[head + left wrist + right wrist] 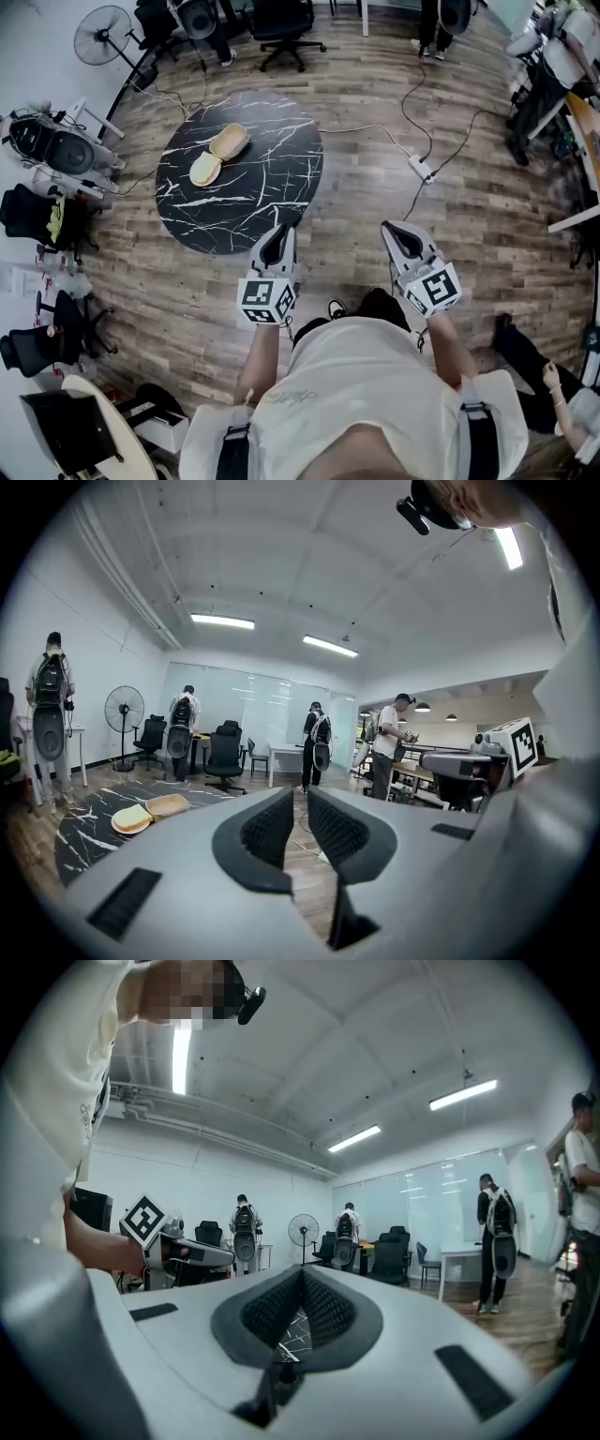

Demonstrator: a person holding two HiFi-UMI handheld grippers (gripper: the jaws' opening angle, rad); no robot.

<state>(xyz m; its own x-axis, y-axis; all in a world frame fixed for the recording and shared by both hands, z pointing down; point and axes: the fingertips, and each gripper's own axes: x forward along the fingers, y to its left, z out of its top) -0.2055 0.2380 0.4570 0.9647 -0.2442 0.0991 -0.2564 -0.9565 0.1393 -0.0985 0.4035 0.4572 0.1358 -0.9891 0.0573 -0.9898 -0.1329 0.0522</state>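
Head view: black marble table (272,178) | left gripper (278,232) at its near edge, jaws a slit apart, empty | right gripper (399,231) over floor, jaws together, empty | two tan oval items (218,155) far-left on table | risk: unopened jaws likely shove them off.

The person holds both arms out in front, low and bent a little. The left arm (260,361) reaches forward and holds the left gripper (276,246). The right arm (450,347) holds the right gripper (405,240). The two grippers sit side by side, near each other but not touching, and both point forward, away from the body. Each has its marker cube (267,298) at the back, close to the hand. The left gripper's jaws are a tiny bit apart, with nothing between them. The right gripper's jaws are pressed together at the tips and hold nothing.
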